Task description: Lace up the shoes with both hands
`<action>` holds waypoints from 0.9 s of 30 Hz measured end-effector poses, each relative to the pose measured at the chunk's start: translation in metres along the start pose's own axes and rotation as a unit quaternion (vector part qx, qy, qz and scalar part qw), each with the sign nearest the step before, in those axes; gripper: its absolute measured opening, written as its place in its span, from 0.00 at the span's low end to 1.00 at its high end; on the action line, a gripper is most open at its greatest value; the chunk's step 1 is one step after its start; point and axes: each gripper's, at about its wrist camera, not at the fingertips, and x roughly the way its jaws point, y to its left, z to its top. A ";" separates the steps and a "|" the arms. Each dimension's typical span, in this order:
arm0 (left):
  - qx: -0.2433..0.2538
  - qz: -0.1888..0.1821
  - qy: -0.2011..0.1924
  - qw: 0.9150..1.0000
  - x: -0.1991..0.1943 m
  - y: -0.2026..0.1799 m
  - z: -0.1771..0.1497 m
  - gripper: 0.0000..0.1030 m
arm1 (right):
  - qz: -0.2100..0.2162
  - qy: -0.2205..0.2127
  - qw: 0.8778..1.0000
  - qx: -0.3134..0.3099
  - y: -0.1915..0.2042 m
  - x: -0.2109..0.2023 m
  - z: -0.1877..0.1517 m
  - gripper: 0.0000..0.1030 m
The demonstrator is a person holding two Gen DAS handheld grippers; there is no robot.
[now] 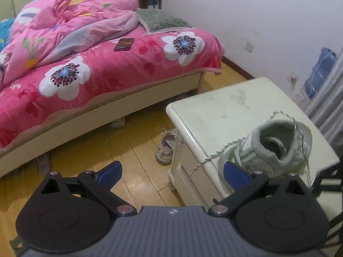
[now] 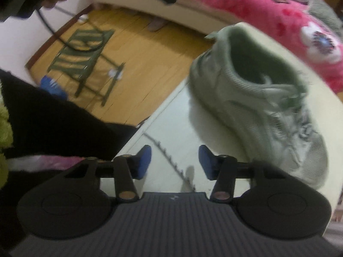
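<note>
Lighting is soft, even indoor light. The left wrist view is fairly sharp, with a dull sheen on the wooden floor (image 1: 133,150). The right wrist view shows heavy motion blur across the shoe (image 2: 257,98). Fisheye distortion curves both frames; corners vignette black.

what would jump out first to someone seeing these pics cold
The bright pink floral quilt heaped on the bed fills the left wrist view's upper left. Next comes the pale grey-green mesh sneaker on the cream bedside cabinet at right, its speckled lace trailing over the cabinet's edge, while another worn shoe lies on the yellow wooden floor beside it.
</note>
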 end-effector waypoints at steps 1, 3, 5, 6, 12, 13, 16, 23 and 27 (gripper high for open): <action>-0.004 0.001 -0.003 1.000 0.000 0.001 0.001 0.98 | 0.006 0.002 1.000 -0.014 0.001 0.003 0.001 0.40; -0.007 0.002 -0.009 1.000 -0.001 0.003 0.003 0.98 | 0.018 0.006 0.999 -0.035 0.002 0.007 0.003 0.35; -0.006 0.007 -0.013 1.000 -0.001 0.005 0.005 0.98 | 0.029 0.009 0.998 -0.049 0.002 0.010 0.005 0.31; -0.005 0.009 -0.015 1.000 -0.002 0.007 0.007 0.98 | 0.035 0.011 0.998 -0.056 0.001 0.011 0.006 0.27; 0.003 0.011 -0.029 1.000 -0.009 0.010 0.016 0.98 | 0.046 0.020 0.995 -0.083 0.000 0.015 0.006 0.10; 0.005 0.010 -0.028 1.000 -0.009 0.010 0.018 0.98 | 0.047 0.021 0.995 -0.089 0.000 0.014 0.005 0.06; 0.003 -0.001 -0.032 0.999 -0.013 0.007 0.025 0.98 | 0.039 0.021 0.993 -0.111 0.004 0.012 0.002 0.01; 0.029 -0.045 -0.033 0.998 -0.017 -0.012 0.040 0.98 | -0.013 -0.008 0.997 -0.080 -0.002 -0.015 -0.009 0.01; 0.071 -0.094 -0.033 0.992 -0.021 -0.031 0.049 0.97 | -0.081 -0.032 0.996 -0.029 -0.024 -0.050 -0.017 0.01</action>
